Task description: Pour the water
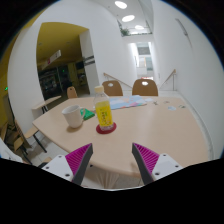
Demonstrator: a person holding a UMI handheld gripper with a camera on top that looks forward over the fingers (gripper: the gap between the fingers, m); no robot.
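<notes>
A yellow bottle with a white cap stands upright on a red coaster on the round beige table. A white cup stands to its left, apart from it. My gripper is open and empty, its magenta pads spread wide. The bottle stands well beyond the fingers, a little left of the middle line between them. The fingers are near the table's front edge.
A green flat thing lies between cup and bottle. Wooden chairs stand at the table's far side, and one at the left. Papers lie at the far right of the table. Dark shelving lines the left wall.
</notes>
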